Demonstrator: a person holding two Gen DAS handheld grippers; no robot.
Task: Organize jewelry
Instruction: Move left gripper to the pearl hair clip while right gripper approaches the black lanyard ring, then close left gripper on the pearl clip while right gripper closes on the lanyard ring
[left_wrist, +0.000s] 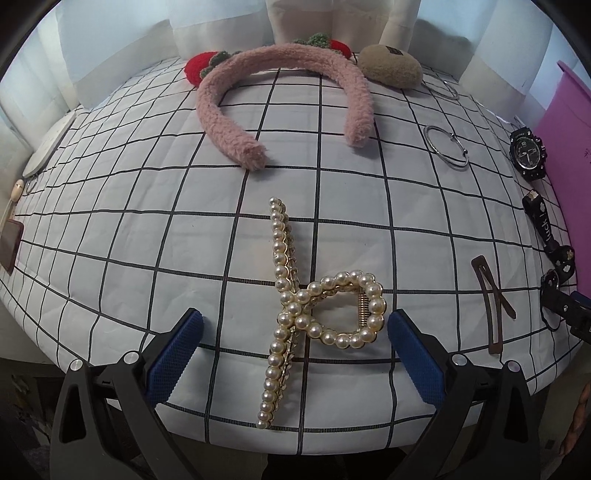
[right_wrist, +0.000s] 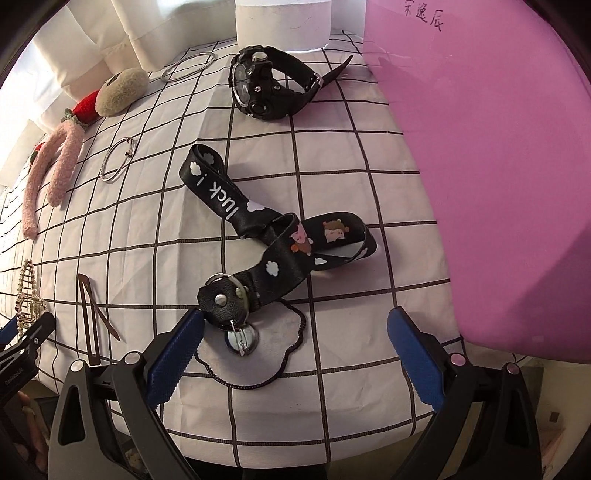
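Observation:
A pearl hair claw (left_wrist: 295, 306) lies on the checked cloth between the blue fingers of my left gripper (left_wrist: 295, 328), which stands open around it without touching. My right gripper (right_wrist: 295, 328) is also open, its fingers either side of the metal ring end of a black "luck" strap (right_wrist: 273, 236) and a round badge (right_wrist: 242, 339) on a thin black cord loop. A black watch (right_wrist: 262, 83) rests farther back, also seen at the right edge of the left wrist view as the watch (left_wrist: 528, 153). A brown snap clip (left_wrist: 493, 302) lies between the two grippers.
A pink fluffy headband (left_wrist: 273, 99) with red strawberry ends, a beige fuzzy clip (left_wrist: 391, 66) and two silver bangles (left_wrist: 447, 147) (right_wrist: 188, 66) lie toward the back. A pink sheet (right_wrist: 487, 155) covers the right side. The cloth-covered table (left_wrist: 147, 221) edge runs just under the grippers.

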